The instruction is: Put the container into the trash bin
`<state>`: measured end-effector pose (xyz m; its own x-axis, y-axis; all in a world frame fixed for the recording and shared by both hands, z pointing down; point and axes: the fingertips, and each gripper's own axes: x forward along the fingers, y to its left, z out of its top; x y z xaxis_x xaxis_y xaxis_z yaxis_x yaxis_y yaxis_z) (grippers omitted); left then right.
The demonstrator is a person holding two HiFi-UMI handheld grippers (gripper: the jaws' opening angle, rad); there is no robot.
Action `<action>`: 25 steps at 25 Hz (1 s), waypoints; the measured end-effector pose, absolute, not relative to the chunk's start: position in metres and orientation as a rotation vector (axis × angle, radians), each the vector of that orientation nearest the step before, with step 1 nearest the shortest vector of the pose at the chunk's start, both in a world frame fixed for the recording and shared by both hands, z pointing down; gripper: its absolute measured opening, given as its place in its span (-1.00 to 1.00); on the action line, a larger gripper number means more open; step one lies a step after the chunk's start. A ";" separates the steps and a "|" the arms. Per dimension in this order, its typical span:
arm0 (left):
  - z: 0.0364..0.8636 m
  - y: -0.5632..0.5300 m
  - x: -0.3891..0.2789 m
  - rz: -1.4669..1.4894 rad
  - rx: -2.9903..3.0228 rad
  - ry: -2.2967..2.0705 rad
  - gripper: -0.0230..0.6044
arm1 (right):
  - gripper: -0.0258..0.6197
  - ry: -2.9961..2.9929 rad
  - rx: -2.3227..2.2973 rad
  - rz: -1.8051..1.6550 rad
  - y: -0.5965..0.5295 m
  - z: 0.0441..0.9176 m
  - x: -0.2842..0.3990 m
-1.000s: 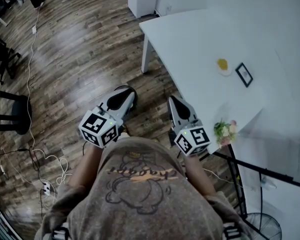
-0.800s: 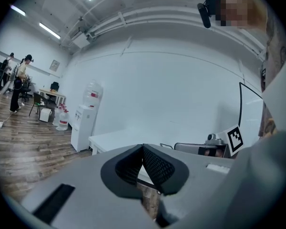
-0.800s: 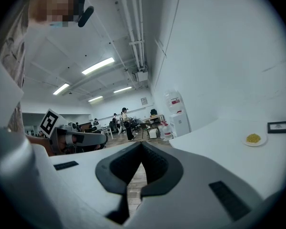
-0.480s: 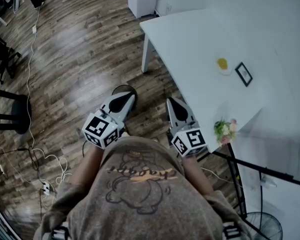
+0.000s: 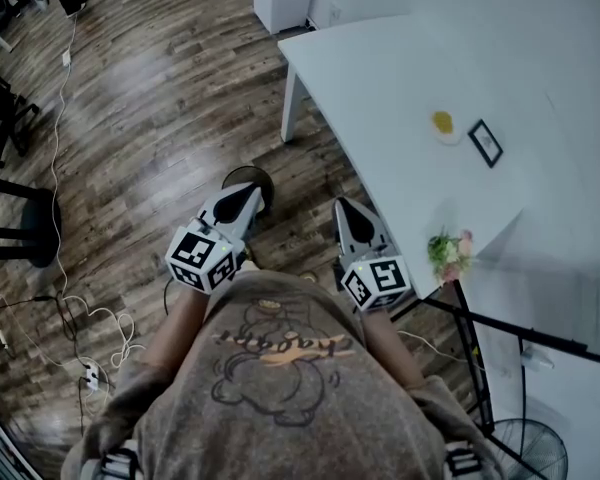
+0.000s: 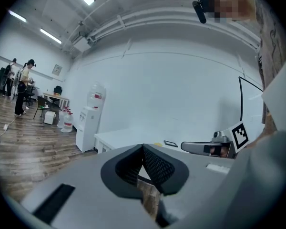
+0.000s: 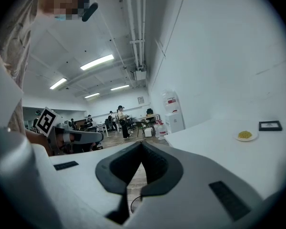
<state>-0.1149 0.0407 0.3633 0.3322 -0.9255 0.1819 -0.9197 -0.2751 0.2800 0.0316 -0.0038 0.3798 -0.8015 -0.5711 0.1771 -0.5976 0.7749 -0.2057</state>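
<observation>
An open office: white table, water dispenser, ceiling strip lights, distant desks.

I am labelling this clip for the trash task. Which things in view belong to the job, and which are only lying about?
For the job: left claw, shut and empty; right claw, shut and empty; dish with yellow contents, probably the container; dark round thing on the floor, perhaps the bin.

Lying about: picture frame; flowers; water dispenser.
</observation>
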 end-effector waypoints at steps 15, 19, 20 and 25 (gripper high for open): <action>0.366 0.049 -0.120 -0.044 2.212 -1.653 -0.91 | -0.92 -2.841 0.972 0.423 0.001 0.385 0.039; 0.368 0.054 -0.121 -0.032 2.206 -1.656 -0.91 | -0.92 -2.832 0.975 0.427 0.001 0.387 0.041; 0.368 0.056 -0.121 -0.030 2.204 -1.658 -0.91 | -0.92 -2.829 0.974 0.428 0.002 0.386 0.041; 0.370 0.060 -0.123 -0.040 2.187 -1.670 -0.91 | -0.92 -2.828 0.961 0.416 0.004 0.388 0.040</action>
